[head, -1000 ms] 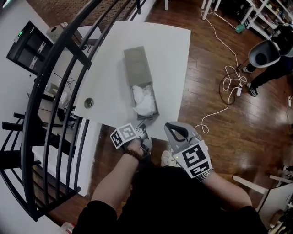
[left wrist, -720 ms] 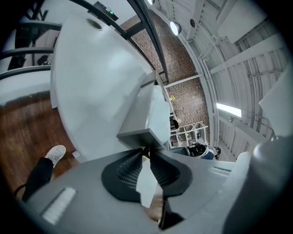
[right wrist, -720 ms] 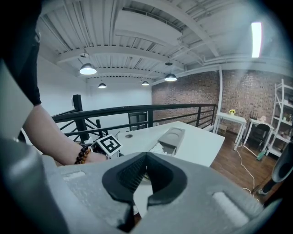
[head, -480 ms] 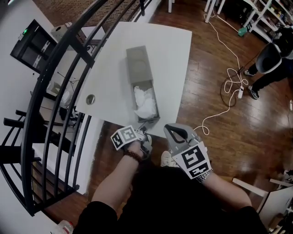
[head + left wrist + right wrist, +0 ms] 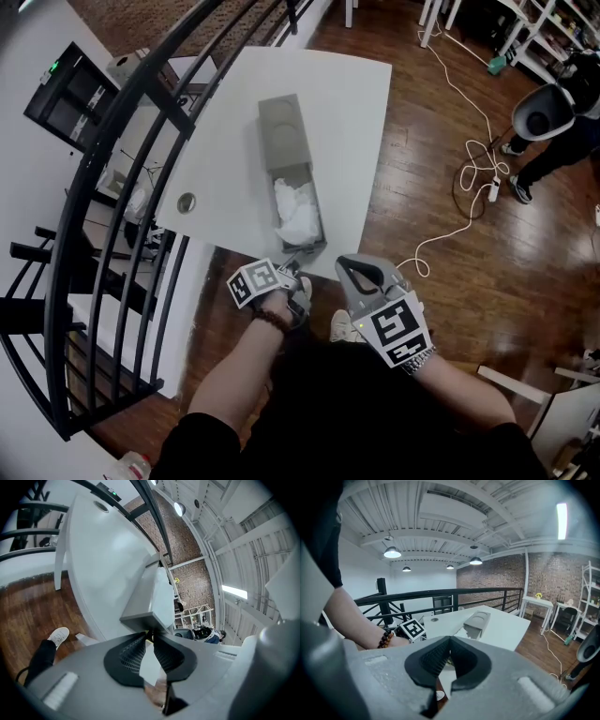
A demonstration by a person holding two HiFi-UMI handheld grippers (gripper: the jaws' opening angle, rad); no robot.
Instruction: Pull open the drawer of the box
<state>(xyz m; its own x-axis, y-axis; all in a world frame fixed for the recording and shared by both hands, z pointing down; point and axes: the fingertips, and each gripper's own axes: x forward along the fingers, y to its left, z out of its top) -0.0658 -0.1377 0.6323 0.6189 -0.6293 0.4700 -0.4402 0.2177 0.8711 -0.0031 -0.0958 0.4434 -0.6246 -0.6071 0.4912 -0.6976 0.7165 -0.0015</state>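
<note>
A grey box [image 5: 283, 131] lies on the white table [image 5: 347, 112], its long side running away from me. Its drawer [image 5: 321, 217] is pulled out toward the table's near edge and holds crumpled white paper [image 5: 295, 214]. My left gripper [image 5: 292, 265] is at the drawer's front. In the left gripper view the jaws [image 5: 149, 638] are pinched on a small pull tab below the drawer front [image 5: 140, 619]. My right gripper [image 5: 347, 264] hangs off the table's near edge to the right of the left one. It is shut and holds nothing [image 5: 450, 644]. The box [image 5: 478, 619] lies beyond it.
A round hole [image 5: 186, 202] sits in the table's left part. A black railing [image 5: 122, 141] runs along the left. A white cable [image 5: 459, 169] trails over the wooden floor on the right, where a person [image 5: 553, 112] stands. My shoe [image 5: 342, 326] is below the grippers.
Both grippers and the drawer stand as before; only the head view has shifted slightly.
</note>
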